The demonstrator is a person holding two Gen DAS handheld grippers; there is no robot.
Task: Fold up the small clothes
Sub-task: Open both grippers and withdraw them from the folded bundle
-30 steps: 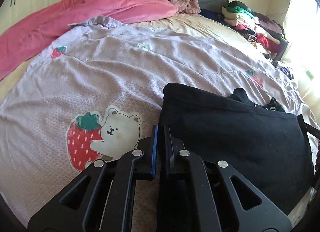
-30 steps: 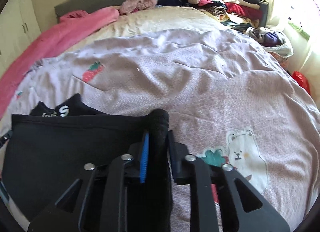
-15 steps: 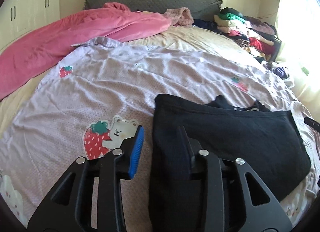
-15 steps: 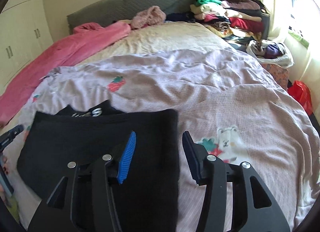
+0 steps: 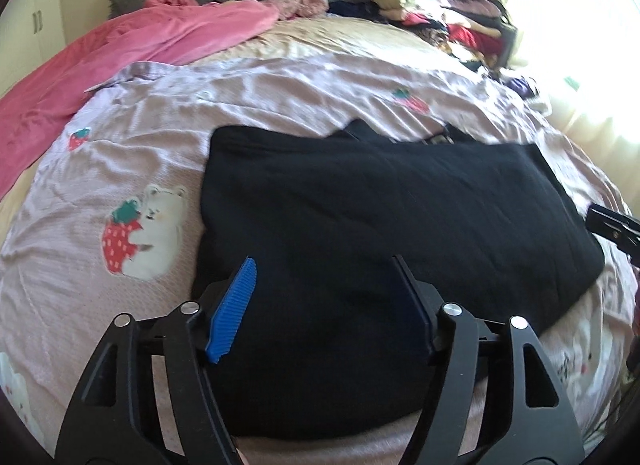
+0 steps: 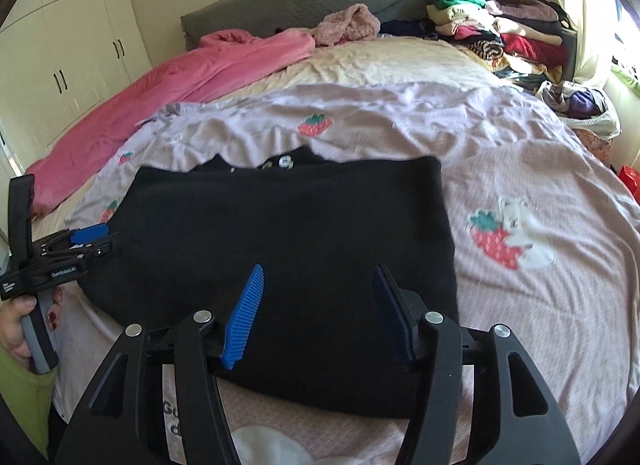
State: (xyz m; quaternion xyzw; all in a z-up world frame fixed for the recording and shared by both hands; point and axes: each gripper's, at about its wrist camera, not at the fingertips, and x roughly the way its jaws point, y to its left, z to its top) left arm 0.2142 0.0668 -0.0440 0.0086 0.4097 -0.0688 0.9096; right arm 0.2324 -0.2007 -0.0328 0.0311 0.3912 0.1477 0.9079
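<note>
- Here, the black garment (image 5: 380,225) lies folded into a broad flat slab on the lilac bedspread (image 5: 280,97), at the near edge of the bed; a strawberry-and-bear print (image 5: 144,233) sits just beside its left edge.
- The left gripper (image 5: 324,297) hovers over the near left part of the garment with jaws spread; they have just been opening, and no cloth is pinched between the blue pads (image 5: 234,307).
- The right gripper (image 6: 318,305) is likewise released above the near right part, its jaws also just opened, nothing clamped.
- In the right wrist view a hand (image 6: 24,321) grips the left tool's handle at the left edge.
- Handling, as a judgement: the fabric looks soft, thick and knit-like, light, limp rather than stiff, not fragile and not slippery. It should drape and sag when lifted, so the layers may slide apart.
- Best holds would seem to be the two near corners or the side edges, pinching all layers together, one gripper to a side.
- Writing: white letters (image 6: 280,163) peek out from a lower layer at the far edge of the garment; too little shows to read a word.
- The left tool carries a small white label (image 6: 64,272), too small to make out surely.
- A stack of clothes (image 6: 500,33) sits far right, a pink blanket (image 6: 180,77) far left.
</note>
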